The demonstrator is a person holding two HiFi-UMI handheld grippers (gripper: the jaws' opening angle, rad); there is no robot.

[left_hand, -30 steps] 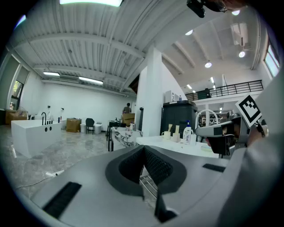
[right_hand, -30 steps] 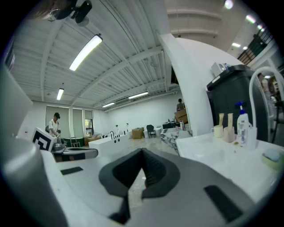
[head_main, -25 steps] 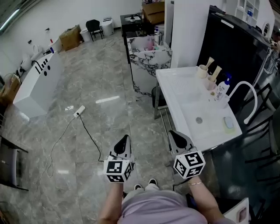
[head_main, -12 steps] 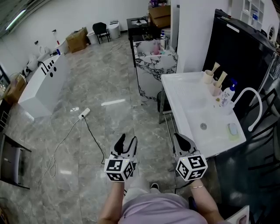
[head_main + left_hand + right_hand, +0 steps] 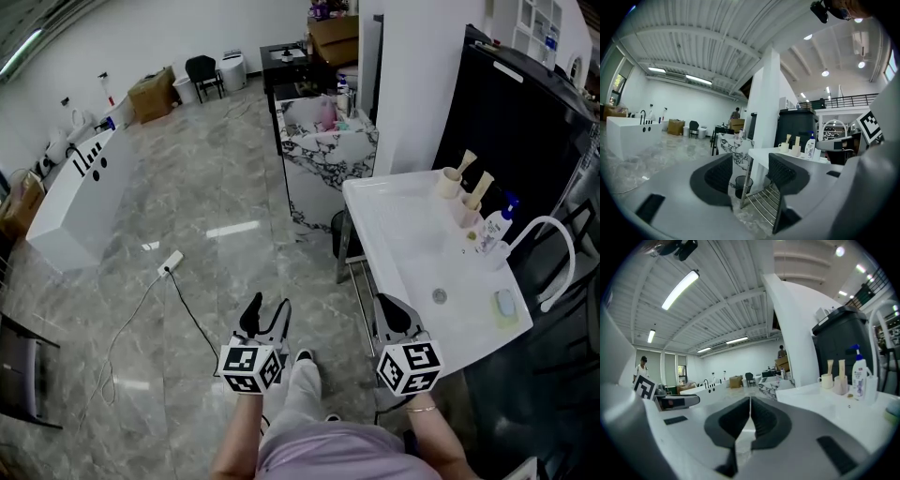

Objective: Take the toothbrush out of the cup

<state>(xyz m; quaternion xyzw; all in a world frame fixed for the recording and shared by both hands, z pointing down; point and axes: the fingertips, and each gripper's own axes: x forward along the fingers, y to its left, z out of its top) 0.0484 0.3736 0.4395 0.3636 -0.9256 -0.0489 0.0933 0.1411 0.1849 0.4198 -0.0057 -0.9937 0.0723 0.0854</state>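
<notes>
You risk tipping the white ceramic cup (image 5: pixel 451 180) or the pinkish cup (image 5: pixel 469 212) just beside it: they crowd the far rim of the white rectangular washbasin (image 5: pixel 394 234), each with a beige toothbrush (image 5: pixel 466 159) standing in it. Both grippers sit low, well short of them, pointing nearly level. Your left gripper (image 5: pixel 266 309) has just been opening its jaws, which stand wide and empty; your right gripper (image 5: pixel 392 307) has its jaws pressed together on nothing.

The upright stick (image 5: pixel 466 160) in the cream cup (image 5: pixel 451 183) and the one in the pink cup (image 5: pixel 468 214) are too small to show bristles (brush or not, it cannot be told). The bottle (image 5: pixel 494 228) has an unreadable label. The person's forearms (image 5: pixel 242 442) run off the bottom edge.
</notes>
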